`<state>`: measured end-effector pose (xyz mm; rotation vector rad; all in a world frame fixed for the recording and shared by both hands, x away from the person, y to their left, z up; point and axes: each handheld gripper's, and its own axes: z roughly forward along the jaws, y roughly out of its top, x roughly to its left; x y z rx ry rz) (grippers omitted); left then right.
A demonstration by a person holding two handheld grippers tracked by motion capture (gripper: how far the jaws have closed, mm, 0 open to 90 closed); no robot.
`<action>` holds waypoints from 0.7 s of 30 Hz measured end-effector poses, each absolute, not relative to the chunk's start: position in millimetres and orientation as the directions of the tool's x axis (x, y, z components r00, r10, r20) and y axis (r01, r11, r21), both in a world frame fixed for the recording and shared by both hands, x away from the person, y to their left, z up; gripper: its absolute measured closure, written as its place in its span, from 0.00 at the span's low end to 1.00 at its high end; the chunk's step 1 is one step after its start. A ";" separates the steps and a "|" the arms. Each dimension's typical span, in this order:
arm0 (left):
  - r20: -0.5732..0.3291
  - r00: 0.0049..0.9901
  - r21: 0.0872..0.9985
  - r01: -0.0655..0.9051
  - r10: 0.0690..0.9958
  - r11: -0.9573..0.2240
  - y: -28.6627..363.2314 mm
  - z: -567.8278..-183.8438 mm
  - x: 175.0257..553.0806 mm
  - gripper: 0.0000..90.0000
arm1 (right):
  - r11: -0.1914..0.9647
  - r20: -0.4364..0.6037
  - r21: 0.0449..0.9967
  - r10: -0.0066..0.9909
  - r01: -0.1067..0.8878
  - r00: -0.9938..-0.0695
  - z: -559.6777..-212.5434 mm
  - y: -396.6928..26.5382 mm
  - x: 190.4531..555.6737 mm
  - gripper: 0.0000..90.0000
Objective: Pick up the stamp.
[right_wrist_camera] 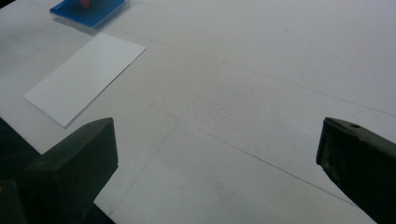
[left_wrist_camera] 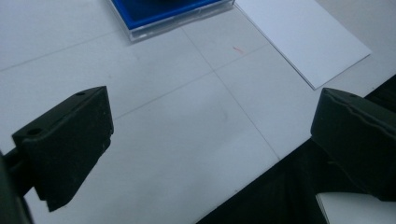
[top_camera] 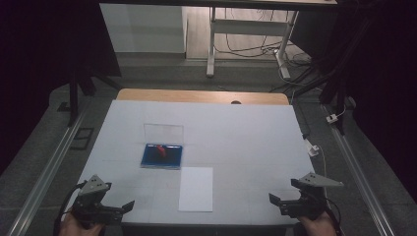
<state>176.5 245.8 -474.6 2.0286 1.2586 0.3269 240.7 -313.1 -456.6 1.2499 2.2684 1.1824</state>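
Note:
A clear case with a blue base (top_camera: 161, 156) lies open on the white table cover, its lid standing up behind it, and a small red thing (top_camera: 161, 150) rests on the blue. A white sheet of paper (top_camera: 196, 189) lies just in front of it, toward me. My left gripper (top_camera: 129, 205) hovers at the table's near left corner, jaws wide apart with nothing between them. At the near right corner my right gripper (top_camera: 271, 198) is open and empty too. The blue case (left_wrist_camera: 163, 14) and the paper (left_wrist_camera: 306, 39) show ahead in the left gripper view, and the case (right_wrist_camera: 91, 10) and paper (right_wrist_camera: 84, 77) also in the right gripper view.
The white cover (top_camera: 236, 142) spreads over a wooden table whose far edge (top_camera: 201, 96) shows bare. Metal rails (top_camera: 46, 169) run along both sides on the grey floor. A desk frame with cables (top_camera: 246, 39) stands beyond the table.

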 end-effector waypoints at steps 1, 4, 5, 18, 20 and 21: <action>-0.145 0.491 0.690 0.672 0.859 -0.268 247.0 -474.6 176.6 0.00 | 0.292 0.121 0.773 0.803 0.563 -0.584 -456.4 -312.6 240.4 0.00; -0.177 0.496 0.692 0.677 0.850 -0.251 251.2 -475.2 178.2 0.00 | 0.297 0.115 0.772 0.804 0.561 -0.584 -456.5 -311.7 240.1 0.00; -0.188 0.497 0.689 0.682 0.847 -0.247 252.1 -475.5 178.9 0.00 | 0.303 0.116 0.770 0.799 0.562 -0.590 -456.5 -311.3 240.4 0.00; -0.175 0.497 0.670 0.693 0.850 -0.267 248.8 -476.0 180.7 0.00 | 0.323 0.132 0.756 0.777 0.569 -0.616 -457.2 -310.4 242.0 0.00; -0.175 0.499 0.668 0.694 0.849 -0.270 248.5 -476.1 181.0 0.00 | 0.333 0.125 0.757 0.771 0.563 -0.624 -457.5 -309.2 241.6 0.00; -0.175 0.501 0.666 0.694 0.848 -0.273 248.5 -476.1 181.2 0.00 | 0.344 0.112 0.755 0.771 0.558 -0.627 -457.3 -308.4 241.1 0.00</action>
